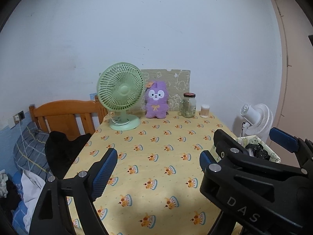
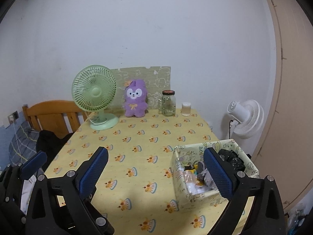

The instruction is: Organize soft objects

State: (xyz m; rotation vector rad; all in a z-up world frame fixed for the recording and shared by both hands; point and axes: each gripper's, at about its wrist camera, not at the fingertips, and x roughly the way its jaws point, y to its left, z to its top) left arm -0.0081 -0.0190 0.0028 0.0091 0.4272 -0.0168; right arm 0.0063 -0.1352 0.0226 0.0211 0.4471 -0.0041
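Observation:
A purple plush bunny (image 1: 156,99) sits upright at the far edge of the table, against a patterned board; it also shows in the right wrist view (image 2: 135,98). A patterned storage box (image 2: 197,194) with mixed items stands at the table's front right; its corner shows in the left wrist view (image 1: 273,156). My left gripper (image 1: 158,162) is open and empty above the near tabletop, far from the bunny. My right gripper (image 2: 156,168) is open and empty, its right finger over the box. The right gripper's fingers show in the left wrist view (image 1: 283,139).
A green desk fan (image 1: 121,96) stands left of the bunny. A glass jar (image 1: 188,104) and a cotton swab tub (image 1: 205,111) stand to its right. A wooden bed headboard (image 1: 66,115) and black cloth (image 1: 60,148) lie left; a white floor fan (image 2: 245,118) stands right.

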